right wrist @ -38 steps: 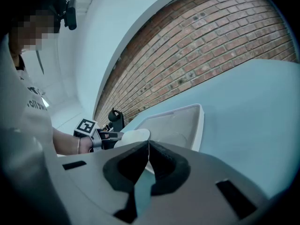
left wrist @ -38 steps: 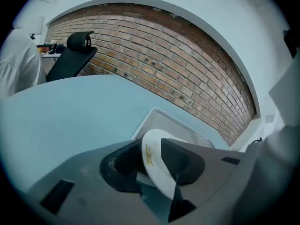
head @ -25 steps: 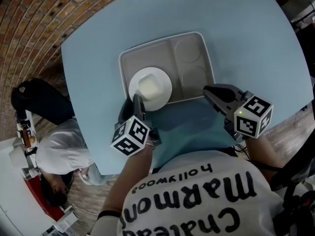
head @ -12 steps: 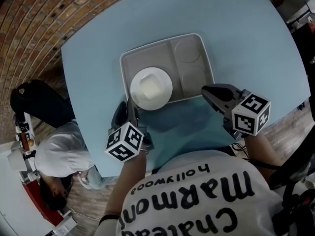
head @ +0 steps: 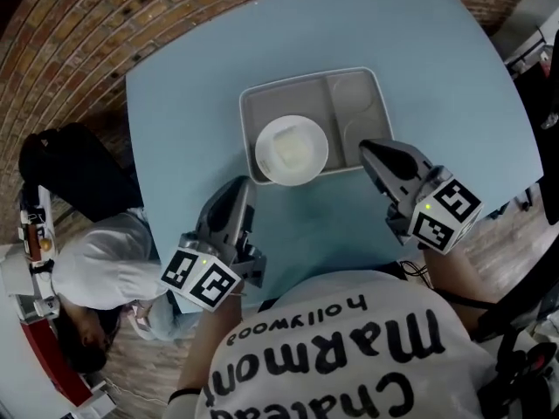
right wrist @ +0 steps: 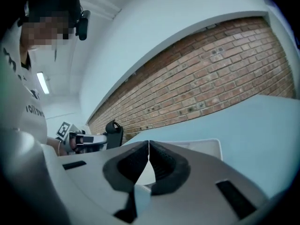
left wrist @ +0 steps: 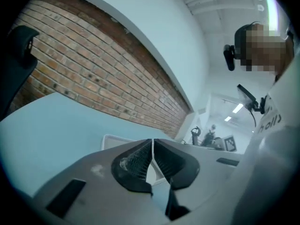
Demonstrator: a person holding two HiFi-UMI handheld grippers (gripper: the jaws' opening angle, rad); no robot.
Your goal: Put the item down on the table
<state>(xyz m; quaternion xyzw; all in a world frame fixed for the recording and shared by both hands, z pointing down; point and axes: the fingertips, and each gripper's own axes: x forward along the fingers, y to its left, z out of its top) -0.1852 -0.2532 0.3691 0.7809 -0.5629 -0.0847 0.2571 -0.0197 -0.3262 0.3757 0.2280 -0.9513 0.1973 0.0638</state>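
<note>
A grey compartment tray (head: pixel 356 101) lies flat on the light blue table (head: pixel 192 112). A white bowl (head: pixel 292 149) sits in its left section. My left gripper (head: pixel 243 184) hangs shut and empty, a short way off the tray's near left corner. My right gripper (head: pixel 367 147) is also shut and empty, its tip by the tray's near right edge; I cannot tell if it touches. In the left gripper view the jaws (left wrist: pixel 152 142) meet with the tray's rim (left wrist: pixel 110 140) just beyond. In the right gripper view the shut jaws (right wrist: pixel 148 143) point at the tray (right wrist: pixel 208 146).
A black chair (head: pixel 65 173) and a white bundle (head: pixel 105 264) sit on the floor left of the table. The table's near edge runs close to the person's body. A brick wall (left wrist: pixel 93 74) stands beyond the table.
My left gripper has drawn back from the tray's near left corner toward the person. The right gripper stays close to the near right corner. The tray rests where it was.
</note>
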